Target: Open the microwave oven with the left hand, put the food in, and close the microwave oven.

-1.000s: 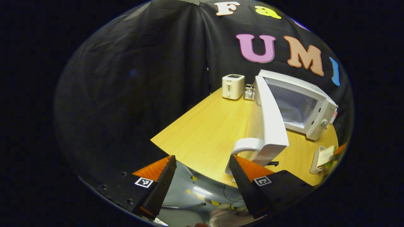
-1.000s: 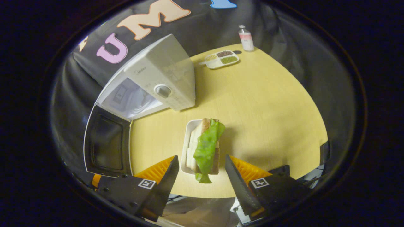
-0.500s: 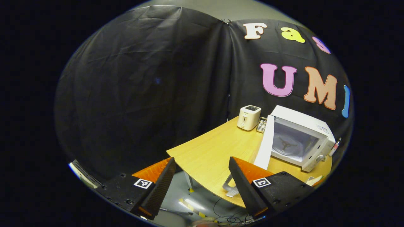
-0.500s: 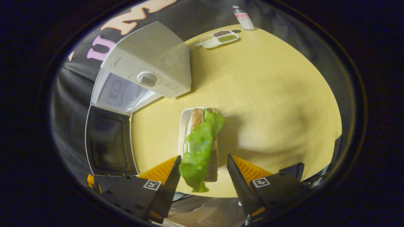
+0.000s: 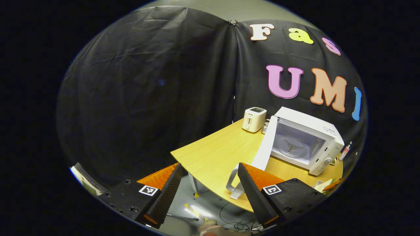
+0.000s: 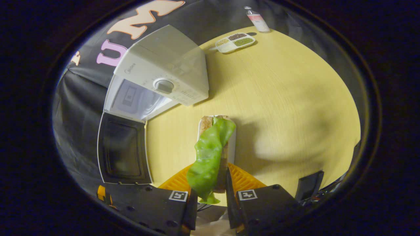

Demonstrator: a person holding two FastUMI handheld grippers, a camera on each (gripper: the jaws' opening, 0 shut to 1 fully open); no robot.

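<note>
A small brand mark is sitting at the top corner of the microwave oven's control panel in the right gripper view, too blurred to read; fine print is running beside its round dial, also illegible. Square black-and-white marker tags are showing on both grippers' bodies.

The microwave oven is standing white and boxy on the far part of the wooden table, its door hanging wide open with a dark window pane, and the glass turntable is lying visible inside the lit cavity. The food is a sandwich of brown bread with a big green lettuce leaf draping over it, resting in a white tray on the table just in front of the microwave oven.

The right gripper is closing in on the near end of the sandwich, its fingers nearly together on either side of the bread and leaf; whether both are pressing on it I cannot tell. The left gripper is hovering off the table's near edge with its fingers spread wide and holding nothing, near the door's handle.

A white toaster is standing left of the microwave oven.
</note>
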